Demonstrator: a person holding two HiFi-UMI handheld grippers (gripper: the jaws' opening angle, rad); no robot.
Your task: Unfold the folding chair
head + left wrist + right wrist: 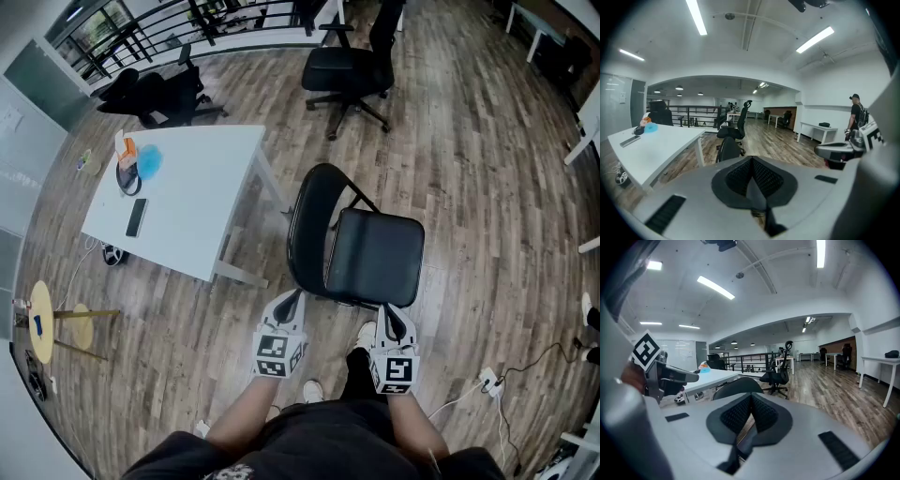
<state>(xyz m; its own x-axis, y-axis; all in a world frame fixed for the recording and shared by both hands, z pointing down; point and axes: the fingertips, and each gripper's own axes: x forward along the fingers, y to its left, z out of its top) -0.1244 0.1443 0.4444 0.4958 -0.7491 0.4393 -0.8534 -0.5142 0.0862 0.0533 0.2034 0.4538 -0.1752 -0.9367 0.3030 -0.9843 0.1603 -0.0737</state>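
Observation:
The black folding chair (375,255) stands opened on the wood floor just in front of me, seat flat, rounded backrest (312,220) on its far left side. My left gripper (292,302) is shut, its tip by the seat's near left corner. My right gripper (395,316) is shut too, at the seat's near edge. In the left gripper view the pads of the left gripper (751,177) meet with nothing between them, the backrest (729,149) beyond. The right gripper view shows the right gripper (749,414) likewise shut and empty, with the backrest (737,386) ahead.
A white table (197,216) stands left of the chair, with a phone (137,217) and small items on it. Black office chairs (352,66) stand farther off. A small round wooden stool (41,322) is at the far left. A cable and power strip (487,380) lie at the right.

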